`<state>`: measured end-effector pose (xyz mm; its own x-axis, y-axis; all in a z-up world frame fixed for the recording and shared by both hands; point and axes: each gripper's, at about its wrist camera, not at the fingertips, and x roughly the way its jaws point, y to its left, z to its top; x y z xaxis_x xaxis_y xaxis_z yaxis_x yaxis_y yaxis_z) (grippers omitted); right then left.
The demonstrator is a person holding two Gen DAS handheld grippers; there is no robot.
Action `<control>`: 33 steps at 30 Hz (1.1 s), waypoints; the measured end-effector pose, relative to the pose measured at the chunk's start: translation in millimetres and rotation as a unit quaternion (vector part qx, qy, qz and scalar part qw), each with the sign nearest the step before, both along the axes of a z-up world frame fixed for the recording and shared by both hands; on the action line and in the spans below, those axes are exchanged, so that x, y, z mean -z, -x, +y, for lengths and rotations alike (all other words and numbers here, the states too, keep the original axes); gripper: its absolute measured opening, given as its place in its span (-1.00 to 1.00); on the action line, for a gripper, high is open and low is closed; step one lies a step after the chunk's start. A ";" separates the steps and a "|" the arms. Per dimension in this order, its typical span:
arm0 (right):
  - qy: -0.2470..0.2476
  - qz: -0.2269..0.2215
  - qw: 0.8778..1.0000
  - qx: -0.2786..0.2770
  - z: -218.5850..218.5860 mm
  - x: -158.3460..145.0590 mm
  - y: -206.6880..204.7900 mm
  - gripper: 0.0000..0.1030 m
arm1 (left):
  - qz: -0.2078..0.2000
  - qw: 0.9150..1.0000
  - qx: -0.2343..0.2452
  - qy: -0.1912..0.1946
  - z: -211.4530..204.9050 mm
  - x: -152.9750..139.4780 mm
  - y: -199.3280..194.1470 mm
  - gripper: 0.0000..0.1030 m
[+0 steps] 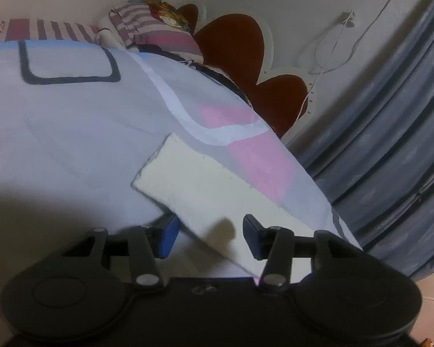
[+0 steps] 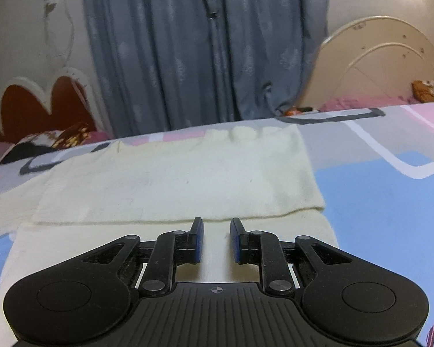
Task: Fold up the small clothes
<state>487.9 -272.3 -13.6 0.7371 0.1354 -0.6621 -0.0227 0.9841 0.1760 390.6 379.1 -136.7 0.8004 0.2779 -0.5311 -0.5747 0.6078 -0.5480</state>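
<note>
My left gripper point(image 1: 211, 235) tilts down over the bed, and a strip of the cream cloth point(image 1: 205, 185) runs between its jaws, which stand partly apart. I cannot tell whether the pads press on it. Just beyond my left jaws the strip's far corner ends on the bedsheet point(image 1: 72, 133); to the right of them the sheet's edge drops off toward the grey curtain point(image 1: 390, 133), so there is little room on that side and plenty of bare sheet to the left.

My right gripper point(image 2: 216, 238) points down across the same cream cloth point(image 2: 170, 173). Its jaws are narrow, with a slim gap and nothing pinched between them. A folded edge crosses just ahead of the fingertips, one layer lying over another. To the right of these jaws the cloth's side edge ends and open sheet point(image 2: 376, 190) spreads wide.

I count one cloth, two grippers and one curtain.
</note>
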 end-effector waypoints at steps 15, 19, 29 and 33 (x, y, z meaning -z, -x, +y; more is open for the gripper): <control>0.009 0.000 1.000 0.012 -13.3 3.4 3.8 -0.62 | -0.021 0.992 0.107 -0.061 -31.5 -41.8 -81.5 -0.95; 0.003 0.000 1.000 0.026 -27.9 5.1 5.8 -0.62 | -0.040 0.968 0.229 -0.096 -129.0 -59.8 -121.4 -0.95; -0.030 0.000 0.998 0.048 -68.5 -2.6 -7.3 -0.62 | 0.028 0.887 0.430 -0.163 -374.6 -17.3 -159.8 -0.92; -0.061 0.007 0.998 0.031 -70.0 -3.7 -10.7 -0.21 | 0.038 0.857 0.471 -0.205 -412.4 -2.6 -148.8 0.19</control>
